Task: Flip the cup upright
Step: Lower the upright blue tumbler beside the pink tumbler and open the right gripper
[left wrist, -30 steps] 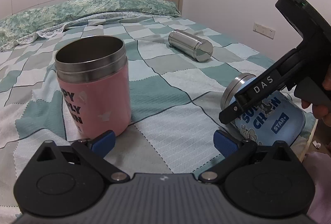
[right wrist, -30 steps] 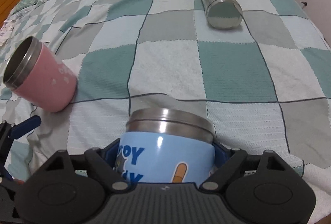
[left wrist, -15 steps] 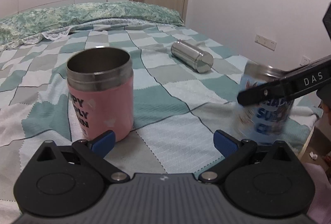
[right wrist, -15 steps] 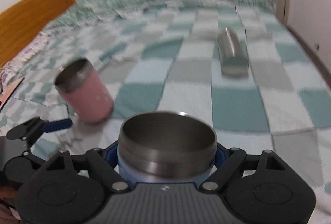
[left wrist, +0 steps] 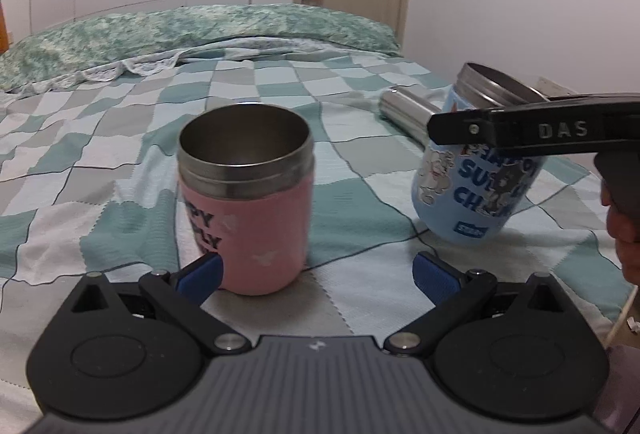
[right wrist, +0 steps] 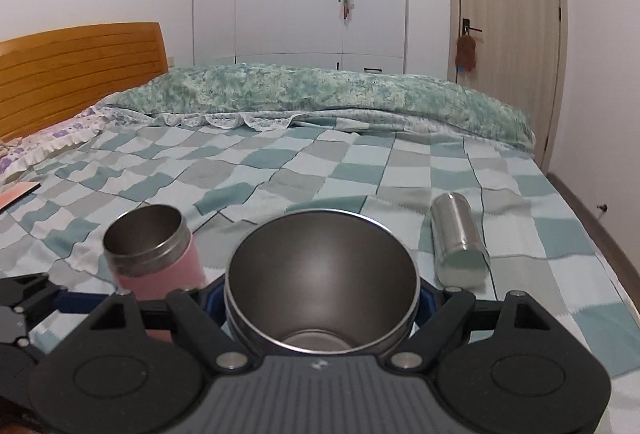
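Observation:
The blue cup [left wrist: 476,177] with a steel rim stands almost upright on the checked bedspread, mouth up, tilted slightly. My right gripper [right wrist: 320,304] is shut on the blue cup [right wrist: 320,274], whose open mouth fills the right wrist view. The right gripper's finger [left wrist: 532,131] crosses the cup in the left wrist view. The pink cup [left wrist: 246,193] stands upright, mouth up. My left gripper [left wrist: 316,274] is open, its left blue pad beside the pink cup's base.
A steel bottle [right wrist: 458,238] lies on its side on the bedspread [right wrist: 280,169], right of the blue cup. It also shows in the left wrist view [left wrist: 408,109]. Pillows and a wooden headboard [right wrist: 80,81] are at the far end. The bed's right edge is near.
The right gripper has turned the blue cup from lying on its side to nearly upright, mouth up. The left gripper has shifted slightly; the pink cup stays standing.

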Demonstrator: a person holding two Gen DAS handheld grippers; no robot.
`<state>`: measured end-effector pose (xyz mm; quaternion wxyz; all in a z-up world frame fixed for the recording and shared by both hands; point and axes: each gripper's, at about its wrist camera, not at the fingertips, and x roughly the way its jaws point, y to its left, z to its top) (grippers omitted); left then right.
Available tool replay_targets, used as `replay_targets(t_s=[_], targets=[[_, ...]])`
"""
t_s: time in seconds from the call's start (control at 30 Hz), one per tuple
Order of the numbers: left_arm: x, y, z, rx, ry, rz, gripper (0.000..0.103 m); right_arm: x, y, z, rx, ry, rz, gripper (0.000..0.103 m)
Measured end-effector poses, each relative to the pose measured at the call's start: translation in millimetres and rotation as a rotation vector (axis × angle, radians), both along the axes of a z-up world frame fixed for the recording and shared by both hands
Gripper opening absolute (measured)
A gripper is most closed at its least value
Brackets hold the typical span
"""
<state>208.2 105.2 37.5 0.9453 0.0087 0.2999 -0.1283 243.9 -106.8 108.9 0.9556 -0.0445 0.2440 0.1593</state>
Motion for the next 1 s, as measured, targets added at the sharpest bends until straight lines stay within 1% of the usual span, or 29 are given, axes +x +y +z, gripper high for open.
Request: replay_targets(t_s=[0.2, 0.37, 0.4, 0.5, 0.6, 0.63, 0.67, 0.8, 1.0], targets=[[5, 5, -3, 0.005, 0.013, 0.039, 0.103, 26, 17, -14, -0.024, 0.03, 0.007, 0.084], [8, 6, -4, 0.006, 0.019, 0.054, 0.103, 40, 32, -38, -0.074, 0.071, 0.011, 0.084], [9, 7, -4, 0.006, 0.02, 0.055, 0.103, 37, 34, -42, -0.079, 0.039, 0.016, 0.084], [10, 6, -4, 0.01, 0.021, 0.055, 0.103, 35, 36, -43, -0.089, 0.029, 0.016, 0.084], [9, 5, -4, 0.009, 0.019, 0.057, 0.103, 37, 34, -43, -0.08, 0.053, 0.019, 0.085], [9, 5, -4, 0.01, 0.018, 0.058, 0.103, 38, 33, -43, -0.07, 0.063, 0.018, 0.091], [9, 4, -3, 0.01, 0.017, 0.059, 0.103, 38, 31, -44, -0.065, 0.065, 0.016, 0.102], [6, 4, 0, 0.01, 0.01, 0.06, 0.103, 27, 23, -41, -0.024, 0.028, 0.025, 0.103], [-12, -3, 9, -0.004, -0.008, 0.067, 0.103, -16, -2, -28, 0.056, -0.095, 0.027, 0.103]])
